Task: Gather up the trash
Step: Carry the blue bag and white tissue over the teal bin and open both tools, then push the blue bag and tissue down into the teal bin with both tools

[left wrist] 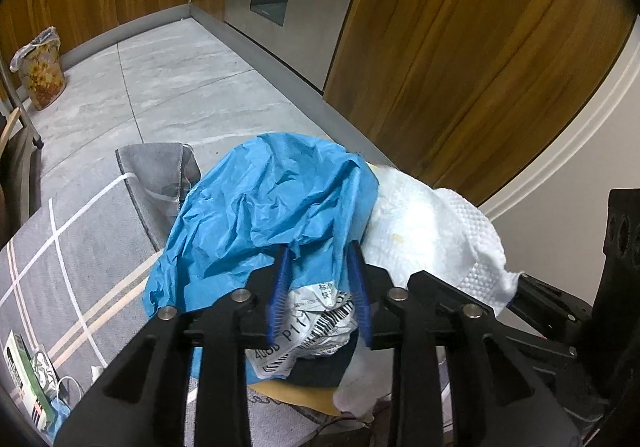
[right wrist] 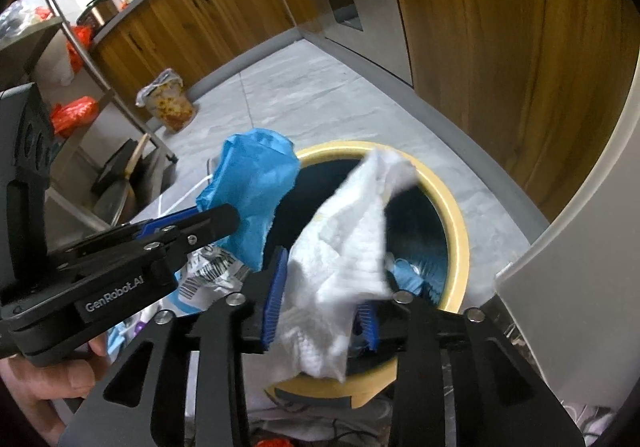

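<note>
1. My left gripper (left wrist: 320,287) is clenched on a crumpled blue sheet (left wrist: 264,207); a crushed barcode wrapper (left wrist: 316,311) sits between its fingers too.
2. My right gripper (right wrist: 320,299) grasps a white paper towel (right wrist: 344,247) that stands up and forward from my fingers.
3. The yellow-rimmed bin (right wrist: 456,231) opens just ahead of and below my right fingers, so I judge the right hand nearer; the blue sheet hangs at the bin's left rim.
</note>
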The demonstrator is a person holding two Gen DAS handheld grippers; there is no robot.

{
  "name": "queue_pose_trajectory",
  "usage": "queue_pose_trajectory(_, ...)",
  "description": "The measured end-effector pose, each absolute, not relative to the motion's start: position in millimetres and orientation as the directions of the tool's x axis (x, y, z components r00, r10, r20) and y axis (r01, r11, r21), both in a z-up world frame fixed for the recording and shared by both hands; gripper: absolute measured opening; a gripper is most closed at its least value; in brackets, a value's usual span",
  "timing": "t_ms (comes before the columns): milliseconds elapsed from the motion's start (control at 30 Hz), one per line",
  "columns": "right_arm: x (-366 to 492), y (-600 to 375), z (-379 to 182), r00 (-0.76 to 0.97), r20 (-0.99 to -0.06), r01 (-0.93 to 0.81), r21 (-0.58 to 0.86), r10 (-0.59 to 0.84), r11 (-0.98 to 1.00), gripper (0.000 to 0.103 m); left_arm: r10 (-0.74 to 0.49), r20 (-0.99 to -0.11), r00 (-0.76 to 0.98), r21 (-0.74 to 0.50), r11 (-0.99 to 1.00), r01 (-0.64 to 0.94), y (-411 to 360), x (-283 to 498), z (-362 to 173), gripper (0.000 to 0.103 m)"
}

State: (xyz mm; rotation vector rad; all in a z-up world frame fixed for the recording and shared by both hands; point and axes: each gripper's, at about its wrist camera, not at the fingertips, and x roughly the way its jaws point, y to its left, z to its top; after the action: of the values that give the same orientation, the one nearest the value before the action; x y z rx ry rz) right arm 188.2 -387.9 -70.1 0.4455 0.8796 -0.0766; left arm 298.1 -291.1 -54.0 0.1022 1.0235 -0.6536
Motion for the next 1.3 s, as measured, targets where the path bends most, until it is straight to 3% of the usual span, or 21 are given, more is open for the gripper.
queue_pose_trajectory(167,186,-390,-69,0.643,-0.758,0.256,0.344,0.107,0.903,0.050,-0.459,-0.814,0.355,-0.215,0.806,0.551,-287,296,-52,0.038)
queue_pose_trajectory(233,185,-392,-68,0.645,-0.758,0.266,0.342,0.097,0.901,0.055,-0.460,-0.812,0.359,-0.215,0.809,0.548,-285,294,-50,0.045)
queue_pose_trajectory(333,183,-394,-67,0.650,-0.754,0.271,0.344,0.093,0.899,0.059,-0.461,-0.806,0.372,-0.216,0.814,0.540,-278,294,-47,0.053)
queue_pose_trajectory(633,183,-390,-63,0.662,-0.743,0.262,0.348,0.095,0.900,0.065,-0.468,-0.787,0.403,-0.216,0.820,0.530,-255,288,-32,0.067)
queue_pose_trajectory(1067,182,-388,-60,0.672,-0.733,0.256,0.358,0.101,0.898,0.066,-0.472,-0.766,0.437,-0.238,0.839,0.490,-215,291,-19,0.069)
queue_pose_trajectory(1300,182,-387,-59,0.668,-0.738,0.258,0.356,0.101,0.898,0.066,-0.436,-0.830,0.347,-0.218,0.827,0.519,-230,293,-49,0.069)
